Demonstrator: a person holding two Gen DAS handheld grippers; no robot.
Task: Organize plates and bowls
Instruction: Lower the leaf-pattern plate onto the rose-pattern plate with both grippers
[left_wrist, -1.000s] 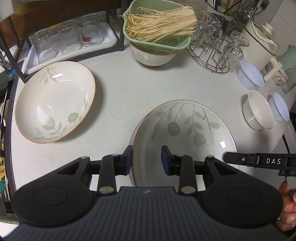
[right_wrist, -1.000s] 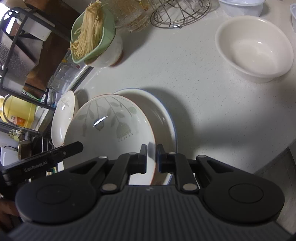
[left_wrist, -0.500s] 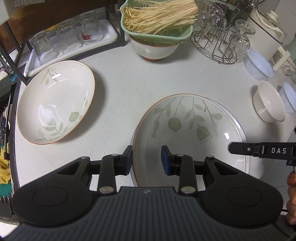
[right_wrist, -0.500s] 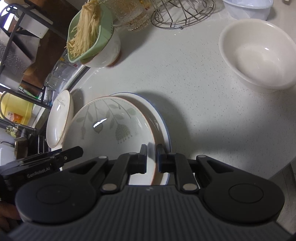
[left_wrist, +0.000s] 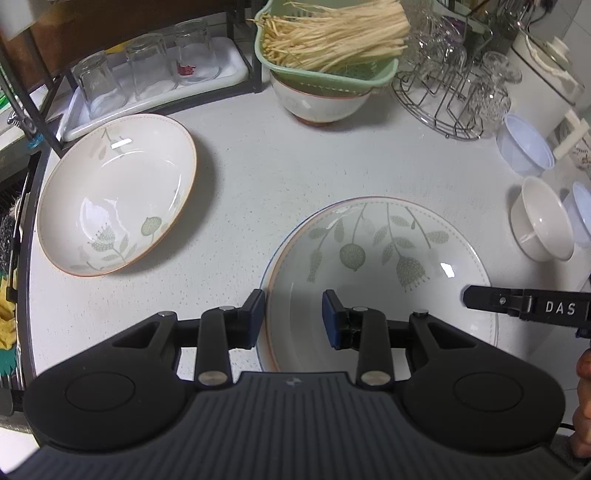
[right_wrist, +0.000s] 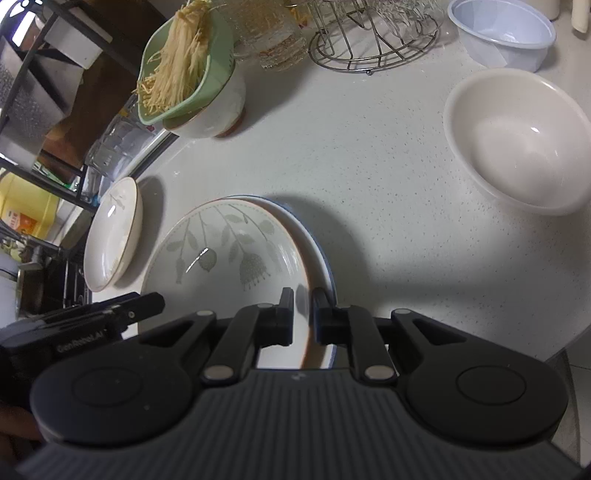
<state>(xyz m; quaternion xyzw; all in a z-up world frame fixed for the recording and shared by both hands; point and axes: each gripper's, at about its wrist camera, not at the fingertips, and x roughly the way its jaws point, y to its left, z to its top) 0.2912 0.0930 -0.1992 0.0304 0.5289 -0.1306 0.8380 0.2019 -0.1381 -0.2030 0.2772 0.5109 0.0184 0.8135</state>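
Glazed leaf-print bowl (right_wrist: 221, 266) | right gripper (right_wrist: 303, 317) jaws clenched on rim, left gripper (left_wrist: 293, 317) jaws loose astride rim | risk: slips, chips blue-rimmed plate (right_wrist: 321, 258) beneath

Black fingers (left_wrist: 255, 317), blue pads (left_wrist: 328, 317)

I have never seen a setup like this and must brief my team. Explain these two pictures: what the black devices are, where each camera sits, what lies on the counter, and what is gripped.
There is no robot. A person holds a two-finger gripper in each hand, and a fisheye camera on each looks along its fingers.

The left view shows the left gripper, jaws apart, astride the near rim of a leaf-patterned bowl that sits on a blue-rimmed plate. The right view shows the right gripper shut on that bowl's rim.

Also on the white counter: another patterned bowl, a plain white bowl, a pale blue plastic bowl, a green colander of noodles and a wire rack.
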